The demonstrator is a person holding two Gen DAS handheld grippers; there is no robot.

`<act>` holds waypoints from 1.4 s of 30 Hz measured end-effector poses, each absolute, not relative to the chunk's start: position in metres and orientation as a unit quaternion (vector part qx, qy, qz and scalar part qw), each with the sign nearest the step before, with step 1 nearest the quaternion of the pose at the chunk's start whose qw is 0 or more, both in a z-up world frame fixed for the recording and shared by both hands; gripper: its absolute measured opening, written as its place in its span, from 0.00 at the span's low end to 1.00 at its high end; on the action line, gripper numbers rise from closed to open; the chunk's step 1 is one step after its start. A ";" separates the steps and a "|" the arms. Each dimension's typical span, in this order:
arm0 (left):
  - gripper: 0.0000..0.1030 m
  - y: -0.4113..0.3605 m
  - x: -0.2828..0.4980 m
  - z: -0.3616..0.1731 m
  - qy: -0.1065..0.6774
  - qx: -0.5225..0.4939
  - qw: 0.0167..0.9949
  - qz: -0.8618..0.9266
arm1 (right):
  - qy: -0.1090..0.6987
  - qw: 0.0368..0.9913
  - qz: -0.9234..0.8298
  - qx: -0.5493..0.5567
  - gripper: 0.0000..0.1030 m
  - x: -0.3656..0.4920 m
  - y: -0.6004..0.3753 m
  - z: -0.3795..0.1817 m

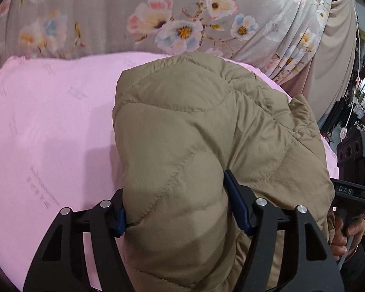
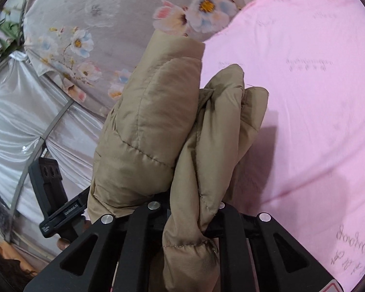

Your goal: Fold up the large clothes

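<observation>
A tan quilted puffer jacket [image 1: 182,131] is bunched up above a pink sheet [image 1: 48,126]. My left gripper [image 1: 177,209] is shut on a thick fold of the jacket, which bulges between its blue pads [image 1: 236,202]. In the right wrist view the jacket [image 2: 148,126] hangs in tall folds over the pink sheet [image 2: 304,97]. My right gripper [image 2: 189,216] is shut on a bunched edge of the jacket, and its fingertips are hidden by the fabric. The right gripper's body also shows at the right edge of the left wrist view [image 1: 352,170].
A grey floral bedspread [image 1: 133,17] lies beyond the pink sheet and shows in the right wrist view too [image 2: 97,48]. Beige cloth [image 1: 333,60] hangs at the right. White satin drapery [image 2: 17,126] is at the left. The left gripper's body [image 2: 51,189] is at the lower left.
</observation>
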State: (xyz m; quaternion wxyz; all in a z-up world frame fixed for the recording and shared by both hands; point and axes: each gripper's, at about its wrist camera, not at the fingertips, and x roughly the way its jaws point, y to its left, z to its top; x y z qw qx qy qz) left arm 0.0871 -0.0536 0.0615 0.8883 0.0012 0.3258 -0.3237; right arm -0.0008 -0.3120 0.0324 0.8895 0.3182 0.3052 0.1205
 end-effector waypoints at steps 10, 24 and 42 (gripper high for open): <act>0.59 -0.051 0.127 0.088 0.271 0.025 0.914 -0.301 | 0.274 0.911 0.136 0.278 0.12 0.059 -0.292 0.064; 0.56 -0.020 0.234 0.085 0.253 0.012 0.932 -0.260 | 0.282 0.922 0.135 0.230 0.12 0.185 -0.260 0.074; 0.68 0.004 0.339 0.036 0.281 -0.026 0.932 -0.226 | 0.301 0.919 0.105 0.231 0.14 0.293 -0.262 0.028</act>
